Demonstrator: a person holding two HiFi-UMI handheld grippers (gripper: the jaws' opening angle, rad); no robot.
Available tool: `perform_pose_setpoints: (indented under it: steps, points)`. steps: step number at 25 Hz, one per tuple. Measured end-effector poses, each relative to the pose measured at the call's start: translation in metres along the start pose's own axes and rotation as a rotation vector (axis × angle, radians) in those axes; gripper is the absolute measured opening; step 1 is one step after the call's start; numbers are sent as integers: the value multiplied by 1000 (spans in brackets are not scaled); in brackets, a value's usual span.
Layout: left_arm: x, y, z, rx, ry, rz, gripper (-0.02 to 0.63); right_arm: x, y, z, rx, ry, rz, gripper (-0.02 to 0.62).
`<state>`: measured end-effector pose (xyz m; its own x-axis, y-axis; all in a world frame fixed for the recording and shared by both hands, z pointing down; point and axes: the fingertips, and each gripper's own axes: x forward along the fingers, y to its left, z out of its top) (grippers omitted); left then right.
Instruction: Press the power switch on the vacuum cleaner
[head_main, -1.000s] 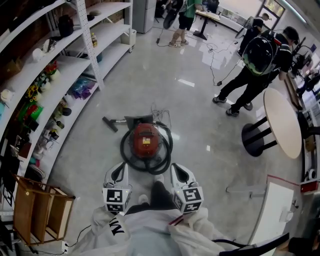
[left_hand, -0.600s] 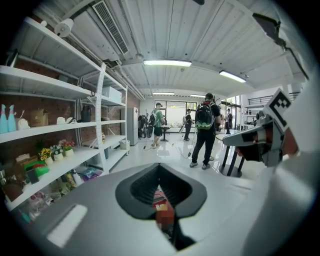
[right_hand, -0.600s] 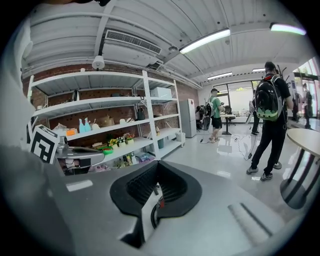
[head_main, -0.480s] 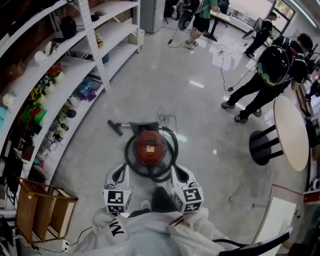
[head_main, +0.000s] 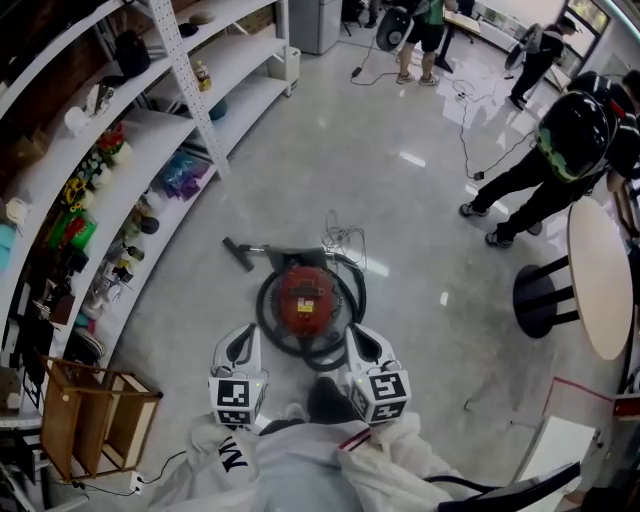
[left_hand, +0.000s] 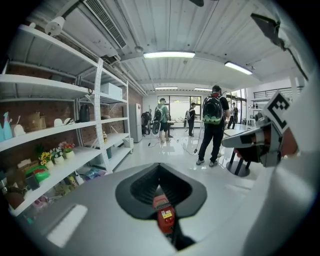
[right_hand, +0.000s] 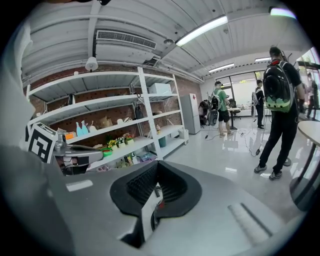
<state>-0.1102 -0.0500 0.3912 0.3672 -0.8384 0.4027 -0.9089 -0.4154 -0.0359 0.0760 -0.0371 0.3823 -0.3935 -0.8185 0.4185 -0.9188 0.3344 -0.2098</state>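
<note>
The red vacuum cleaner (head_main: 305, 298) stands on the polished floor with its black hose (head_main: 268, 325) coiled round it. Its floor nozzle (head_main: 238, 253) lies to the left behind it. My left gripper (head_main: 243, 331) hangs just short of the vacuum's near left side, and my right gripper (head_main: 357, 332) is just short of its near right side. Both are above the floor, with jaws together and nothing in them. In the left gripper view the vacuum cleaner (left_hand: 163, 213) shows through the slot between the shut jaws of the left gripper (left_hand: 160, 172). The right gripper (right_hand: 157, 169) looks toward the shelves.
Long white shelves (head_main: 120, 150) with small items run along the left. A wooden crate (head_main: 90, 420) stands at the near left, and a round table (head_main: 600, 290) on a black foot at the right. A person with a backpack (head_main: 570, 140) stands at the far right, others farther back. A cable (head_main: 345, 240) lies behind the vacuum.
I have come closer to the vacuum cleaner, which now sits lower in the head view, between the gripper tips. Both grippers keep their pose.
</note>
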Motion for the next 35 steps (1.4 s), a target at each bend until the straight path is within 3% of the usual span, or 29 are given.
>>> perform_pose_setpoints:
  steps: [20,35]
  points:
    - [52,-19,18,0,31,55,0,39,-56,7,22,31,68,0]
    - [91,-10,-14,-13,109,40,0,82,-78,-14,19,108,58,0]
